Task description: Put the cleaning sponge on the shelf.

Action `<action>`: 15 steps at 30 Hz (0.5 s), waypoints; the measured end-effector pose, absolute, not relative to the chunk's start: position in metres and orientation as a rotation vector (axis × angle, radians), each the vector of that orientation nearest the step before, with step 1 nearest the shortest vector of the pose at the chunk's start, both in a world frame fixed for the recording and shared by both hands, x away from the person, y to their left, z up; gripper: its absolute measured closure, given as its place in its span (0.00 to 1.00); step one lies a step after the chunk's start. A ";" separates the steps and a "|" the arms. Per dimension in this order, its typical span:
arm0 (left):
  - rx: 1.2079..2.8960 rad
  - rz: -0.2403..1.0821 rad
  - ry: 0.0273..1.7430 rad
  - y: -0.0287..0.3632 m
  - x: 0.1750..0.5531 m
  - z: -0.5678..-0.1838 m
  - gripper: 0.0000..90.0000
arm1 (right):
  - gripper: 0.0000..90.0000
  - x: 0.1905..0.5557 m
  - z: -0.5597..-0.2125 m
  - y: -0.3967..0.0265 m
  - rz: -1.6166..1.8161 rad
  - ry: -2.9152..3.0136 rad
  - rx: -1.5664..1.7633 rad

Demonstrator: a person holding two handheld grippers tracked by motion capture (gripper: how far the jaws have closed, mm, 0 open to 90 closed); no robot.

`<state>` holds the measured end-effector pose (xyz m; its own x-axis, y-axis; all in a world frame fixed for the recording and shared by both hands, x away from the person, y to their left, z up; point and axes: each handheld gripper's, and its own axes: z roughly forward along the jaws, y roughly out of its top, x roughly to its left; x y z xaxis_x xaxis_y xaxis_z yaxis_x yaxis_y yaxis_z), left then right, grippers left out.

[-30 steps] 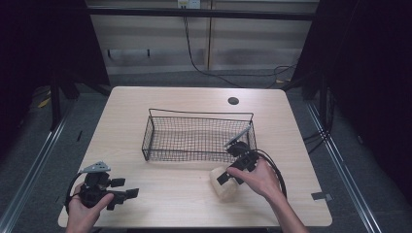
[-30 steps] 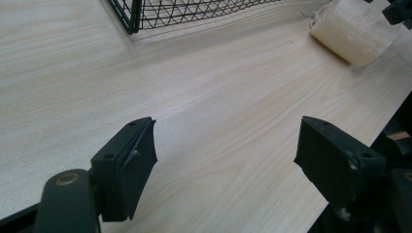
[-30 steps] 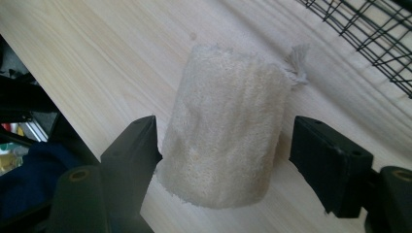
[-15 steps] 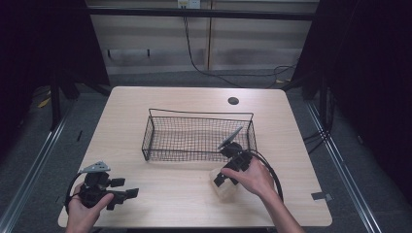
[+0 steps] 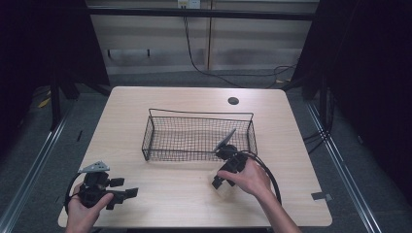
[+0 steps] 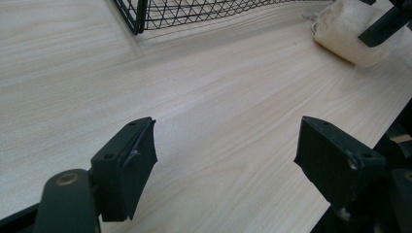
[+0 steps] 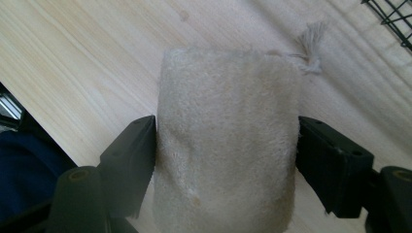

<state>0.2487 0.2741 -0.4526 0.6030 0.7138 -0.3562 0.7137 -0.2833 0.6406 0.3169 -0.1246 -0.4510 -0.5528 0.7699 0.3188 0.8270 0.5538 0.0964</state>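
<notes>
Pale wooden counter, wire basket at its middle.
My right claw clamped the rolled towel beside it; left claw gaped, idle. I judged a level lift best.

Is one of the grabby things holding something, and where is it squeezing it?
The right gripper has the fuzzy cream block between its jaws, pressing its two opposite sides. The left gripper is open, holding nothing.

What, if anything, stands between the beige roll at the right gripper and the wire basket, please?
Only the basket's own near wall. The beige roll sits between the right gripper's jaws on the table, just in front of the wire basket. The strip of table between them is bare, so the roll would have to be lifted over that rim.
</notes>
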 end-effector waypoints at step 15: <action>2.031 -0.006 1.128 0.274 0.249 -0.453 0.25 | 0.29 0.317 -0.448 -0.123 -0.325 -2.556 -1.302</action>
